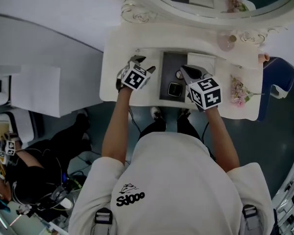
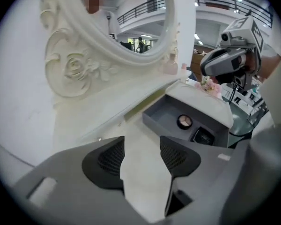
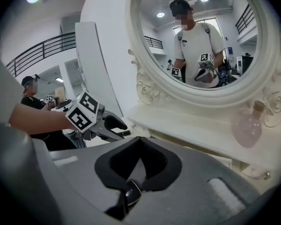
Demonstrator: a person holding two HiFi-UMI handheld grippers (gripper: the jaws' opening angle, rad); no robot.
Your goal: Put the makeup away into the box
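right gripper fingers are closed tip to tip, pinching a small glossy dark makeup piece low between the pads, over the right side of the open grey box. left gripper fingers are moderately apart with nothing between them, only the white vanity top below, just left of the box. inside the box lie a round eyeshadow compact and a black square compact; farther back are a pink bottle and an ornate mirror, nothing blocking the box.
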